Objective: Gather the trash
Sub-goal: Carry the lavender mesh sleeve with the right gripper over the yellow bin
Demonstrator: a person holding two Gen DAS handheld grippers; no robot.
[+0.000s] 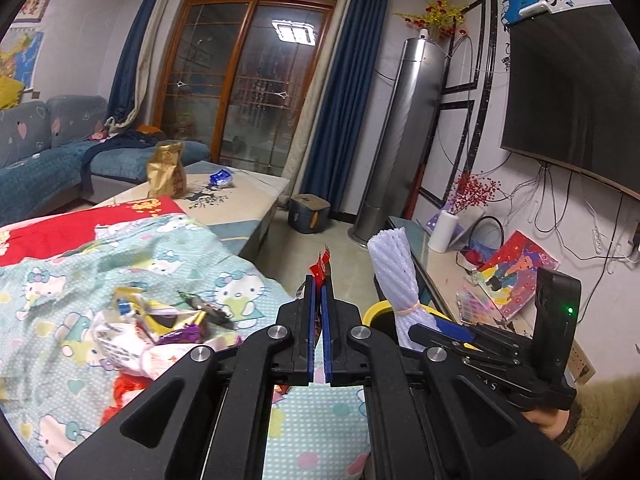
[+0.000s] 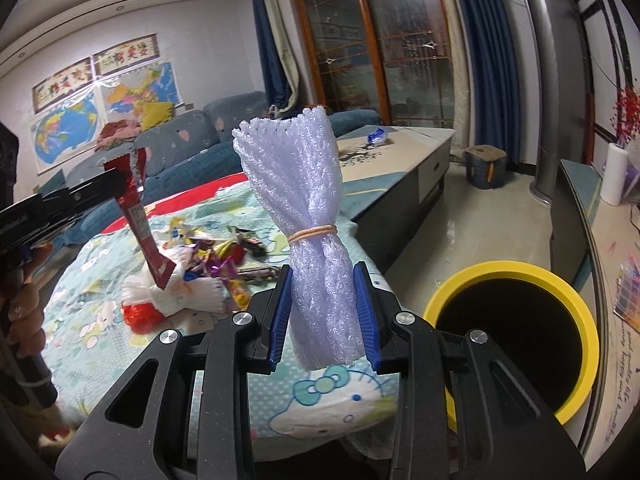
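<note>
A living room with a grey sofa (image 2: 192, 136) along the far wall, blue curtains (image 1: 344, 92) around a wooden sliding door, and a tiled floor (image 2: 460, 236) that lies open between the furniture. In front, a surface draped with a cartoon-cat cloth (image 1: 168, 264) carries a heap of wrappers (image 2: 208, 268) near its middle; whether it is a counter or a bed underneath cannot be told. The cloth's right edge drops off toward the floor, just beside a yellow-rimmed bin (image 2: 516, 336), whose mouth stands dark and open.

At far left of the right wrist view, the left tool (image 1: 320, 284) is pressed together on a red wrapper (image 2: 140, 216), which hangs above the heap, clear of the cloth. Further right, the right tool (image 2: 324, 280) pinches a white foam net sleeve (image 2: 304, 208), tied at the waist with a rubber band (image 2: 314, 232); the sleeve stands upright over the cloth's edge, near the bin's rim but not above its mouth. Beyond lies a long low counter (image 1: 244, 196) with a gold bag (image 1: 166, 168) and a blue packet (image 1: 221, 178) on it, well apart. On the right, a side counter (image 2: 600, 232) along the wall narrows the floor around the bin.
</note>
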